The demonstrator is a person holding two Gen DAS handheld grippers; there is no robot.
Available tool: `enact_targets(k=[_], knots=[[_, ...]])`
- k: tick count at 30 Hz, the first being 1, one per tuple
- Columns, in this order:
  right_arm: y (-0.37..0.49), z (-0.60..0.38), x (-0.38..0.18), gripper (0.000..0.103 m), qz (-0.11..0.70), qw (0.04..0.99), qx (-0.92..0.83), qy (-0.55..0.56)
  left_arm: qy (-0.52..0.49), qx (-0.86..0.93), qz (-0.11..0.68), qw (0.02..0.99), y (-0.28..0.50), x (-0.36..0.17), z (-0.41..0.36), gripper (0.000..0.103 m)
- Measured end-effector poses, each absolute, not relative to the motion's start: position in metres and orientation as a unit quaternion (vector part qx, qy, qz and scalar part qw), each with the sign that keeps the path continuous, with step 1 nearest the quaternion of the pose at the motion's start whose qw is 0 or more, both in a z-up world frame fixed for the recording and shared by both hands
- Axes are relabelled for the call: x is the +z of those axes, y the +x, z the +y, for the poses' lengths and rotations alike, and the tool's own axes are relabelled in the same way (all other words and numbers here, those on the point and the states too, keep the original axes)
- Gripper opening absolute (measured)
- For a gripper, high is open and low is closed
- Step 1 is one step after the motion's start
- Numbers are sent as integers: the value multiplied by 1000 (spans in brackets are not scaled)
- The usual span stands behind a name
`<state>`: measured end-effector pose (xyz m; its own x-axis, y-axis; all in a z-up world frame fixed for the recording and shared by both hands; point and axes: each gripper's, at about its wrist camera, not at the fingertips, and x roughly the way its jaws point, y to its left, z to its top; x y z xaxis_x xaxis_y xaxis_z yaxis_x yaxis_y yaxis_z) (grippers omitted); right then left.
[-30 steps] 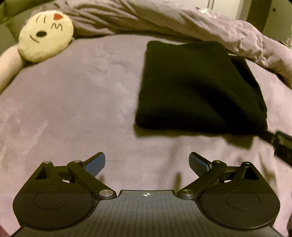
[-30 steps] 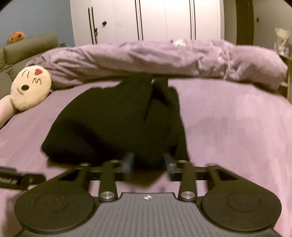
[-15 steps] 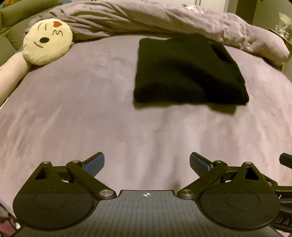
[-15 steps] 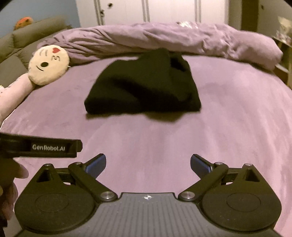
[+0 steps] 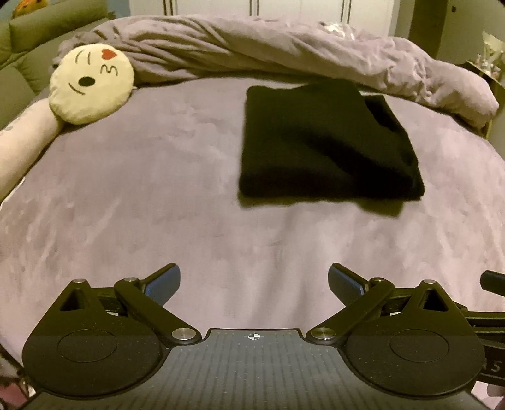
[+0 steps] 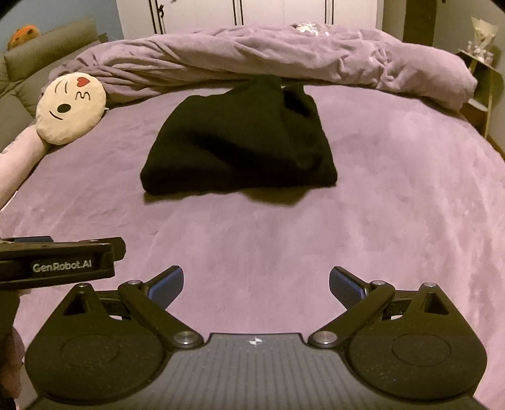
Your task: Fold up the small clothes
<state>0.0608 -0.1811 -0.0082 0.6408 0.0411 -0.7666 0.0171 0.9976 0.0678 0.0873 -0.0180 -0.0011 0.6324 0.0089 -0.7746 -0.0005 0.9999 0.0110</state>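
A black garment (image 5: 325, 145) lies folded into a thick rectangle on the purple bed, toward the far side; it also shows in the right wrist view (image 6: 243, 142). My left gripper (image 5: 254, 285) is open and empty, well short of the garment above the near part of the bed. My right gripper (image 6: 255, 285) is open and empty, also back from the garment. The left gripper's body shows at the left edge of the right wrist view (image 6: 56, 261).
A cream emoji cushion (image 5: 91, 85) rests at the far left on a pale bolster (image 5: 22, 145). A bunched purple duvet (image 5: 284, 56) runs along the far edge behind the garment. White wardrobe doors (image 6: 252, 15) stand beyond. A small shelf (image 6: 483, 75) is at the right.
My right gripper let go of the garment's near edge, opened and pulled back. My left gripper also drew back. The garment now lies alone and farther away in both views.
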Motion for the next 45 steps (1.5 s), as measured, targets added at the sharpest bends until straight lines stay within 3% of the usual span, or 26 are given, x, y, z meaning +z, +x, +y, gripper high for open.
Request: enact_targets(k=[45], knots=[[68, -184, 6, 99, 410, 911, -27, 32, 29, 20, 428, 903, 91, 16, -22, 103]])
